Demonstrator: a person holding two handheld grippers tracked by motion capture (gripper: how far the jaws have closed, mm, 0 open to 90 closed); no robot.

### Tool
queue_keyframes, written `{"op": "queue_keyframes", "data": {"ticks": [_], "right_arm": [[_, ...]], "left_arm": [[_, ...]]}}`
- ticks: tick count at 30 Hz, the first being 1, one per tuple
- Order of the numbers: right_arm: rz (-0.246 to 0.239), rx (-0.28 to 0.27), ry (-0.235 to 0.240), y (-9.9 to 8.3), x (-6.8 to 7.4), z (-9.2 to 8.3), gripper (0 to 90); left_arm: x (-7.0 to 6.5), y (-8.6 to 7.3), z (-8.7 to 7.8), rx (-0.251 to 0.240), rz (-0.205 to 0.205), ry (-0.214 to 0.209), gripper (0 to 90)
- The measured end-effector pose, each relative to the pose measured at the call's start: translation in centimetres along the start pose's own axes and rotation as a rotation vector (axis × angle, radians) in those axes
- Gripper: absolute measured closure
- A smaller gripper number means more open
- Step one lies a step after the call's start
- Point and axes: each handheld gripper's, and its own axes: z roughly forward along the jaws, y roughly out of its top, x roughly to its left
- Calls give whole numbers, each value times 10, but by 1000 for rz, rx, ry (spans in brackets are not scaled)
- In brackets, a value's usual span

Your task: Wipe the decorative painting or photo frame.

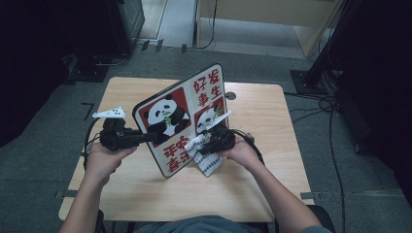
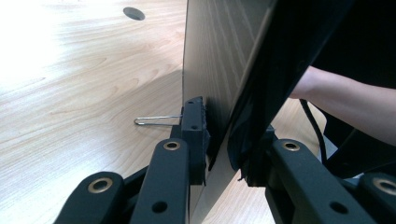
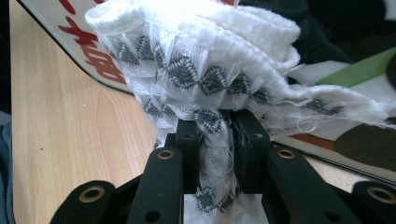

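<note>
- A pale wooden table [image 1: 145,194] stands on grey carpet, with a small dark round hole [image 1: 230,95] near its far edge.
- A panda board [image 1: 182,119] stands tilted on its lower edge at the middle of the table, red panels and red characters facing the camera.
- The left gripper [image 1: 151,137], held in the person's left hand [image 1: 104,158], is closed on the board's left edge.
- The right gripper [image 1: 203,145], in the right hand [image 1: 241,150], is clamped on a white patterned cloth [image 1: 206,158] that lies against the board's lower right face.
- Black cables [image 1: 320,104] trail across the floor at the right.
- A light wooden cabinet [image 1: 272,19] stands beyond the table.
</note>
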Motion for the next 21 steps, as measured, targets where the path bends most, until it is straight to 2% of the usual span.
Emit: {"op": "queue_keyframes", "data": {"ticks": [6,12,21], "right_arm": [[8,-23,2,3,2,-7,756],[-6,-51,-1,8,5,-16,758],[-26,-109,8,21,15,-39,757]], "left_arm": [[1,0,0,1,-6,-8,752],[2,0,0,2,-8,-11,748],[1,0,0,3,-8,-9,747]]}}
